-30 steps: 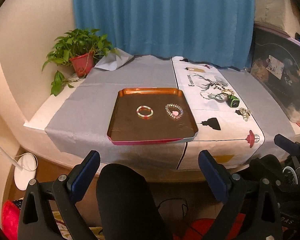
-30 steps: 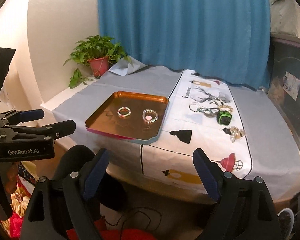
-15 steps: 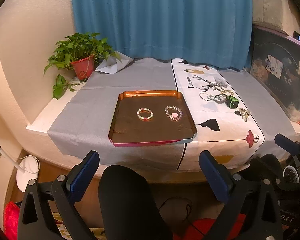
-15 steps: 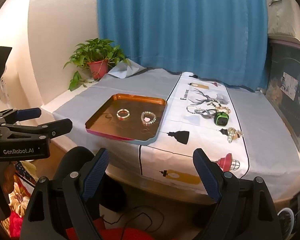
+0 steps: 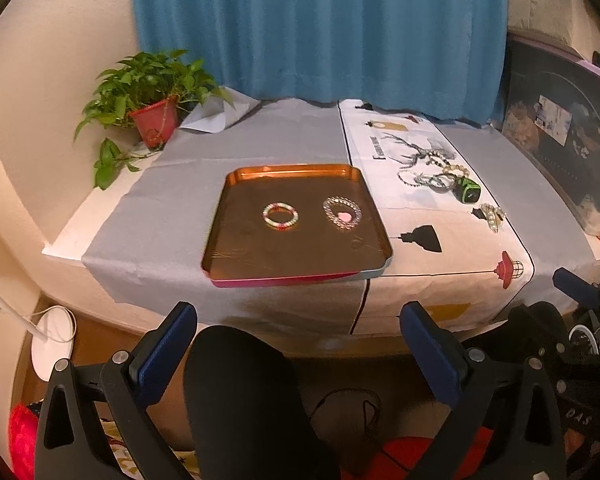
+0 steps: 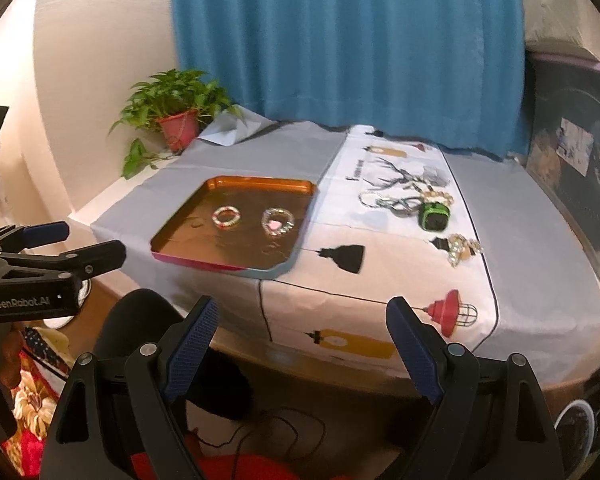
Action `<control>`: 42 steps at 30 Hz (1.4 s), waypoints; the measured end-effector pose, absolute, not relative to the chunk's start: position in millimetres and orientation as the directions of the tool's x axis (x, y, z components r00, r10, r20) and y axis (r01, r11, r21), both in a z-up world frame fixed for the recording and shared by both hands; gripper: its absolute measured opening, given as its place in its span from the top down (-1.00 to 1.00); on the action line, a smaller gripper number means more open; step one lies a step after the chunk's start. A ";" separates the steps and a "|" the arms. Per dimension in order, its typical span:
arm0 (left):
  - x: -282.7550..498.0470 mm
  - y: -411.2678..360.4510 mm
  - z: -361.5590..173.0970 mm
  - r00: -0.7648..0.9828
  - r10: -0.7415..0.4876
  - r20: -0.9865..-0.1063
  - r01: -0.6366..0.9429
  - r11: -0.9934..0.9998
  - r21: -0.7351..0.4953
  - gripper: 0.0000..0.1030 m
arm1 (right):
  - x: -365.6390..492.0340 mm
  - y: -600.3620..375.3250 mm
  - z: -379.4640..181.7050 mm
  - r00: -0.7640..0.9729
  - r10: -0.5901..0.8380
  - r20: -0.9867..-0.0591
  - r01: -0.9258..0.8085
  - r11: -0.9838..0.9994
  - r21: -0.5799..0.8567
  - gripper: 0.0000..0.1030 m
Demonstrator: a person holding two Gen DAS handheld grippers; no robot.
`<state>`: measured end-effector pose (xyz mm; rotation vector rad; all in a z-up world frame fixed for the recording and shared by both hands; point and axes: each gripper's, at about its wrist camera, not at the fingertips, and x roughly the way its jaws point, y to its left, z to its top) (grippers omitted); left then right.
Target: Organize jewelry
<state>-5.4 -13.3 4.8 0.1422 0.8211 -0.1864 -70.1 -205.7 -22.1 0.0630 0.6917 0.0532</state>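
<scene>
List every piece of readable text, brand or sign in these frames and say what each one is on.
"GenRobot.AI": white lettering on the body of the left gripper, seen from the right wrist view.
A line of black lettering on the printed runner, beside the deer drawing: too small to read.
Partial letters on dark gear at the lower right of the left wrist view: not legible.
No other text is readable.

Tray (image 6: 172, 250): holds two bracelets (image 6: 227, 217).
Loose jewelry (image 6: 404, 200): right of tray, on printed cloth; pieces perhaps tangled.
Right gripper (image 6: 302, 344): fingers apart, empty.
</scene>
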 end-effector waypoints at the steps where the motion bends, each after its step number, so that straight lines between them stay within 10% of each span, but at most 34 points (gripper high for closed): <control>1: -3.4 -16.4 2.8 0.660 -0.113 -0.742 0.225 0.973 0.052 -0.96 | -67.8 -210.4 -24.3 0.766 0.062 -0.640 -0.016 0.997 0.077 -0.67; 21: 127.0 -249.5 -63.0 0.398 -0.385 -0.833 0.546 0.829 -0.122 -0.95 | 10.1 -475.5 -97.6 0.615 -0.235 -0.752 0.368 0.930 0.011 -0.67; 31: 172.4 -383.3 -126.7 0.221 -0.304 -0.927 0.739 0.672 -0.044 -0.95 | 82.8 -538.9 -149.5 0.591 -0.115 -0.798 0.158 0.987 -0.025 -0.67; 42: 224.3 -341.4 -136.5 0.199 -0.267 -0.943 0.629 0.773 -0.085 -0.95 | 134.6 -510.0 -159.4 0.589 0.130 -0.798 -0.201 0.980 0.011 -0.87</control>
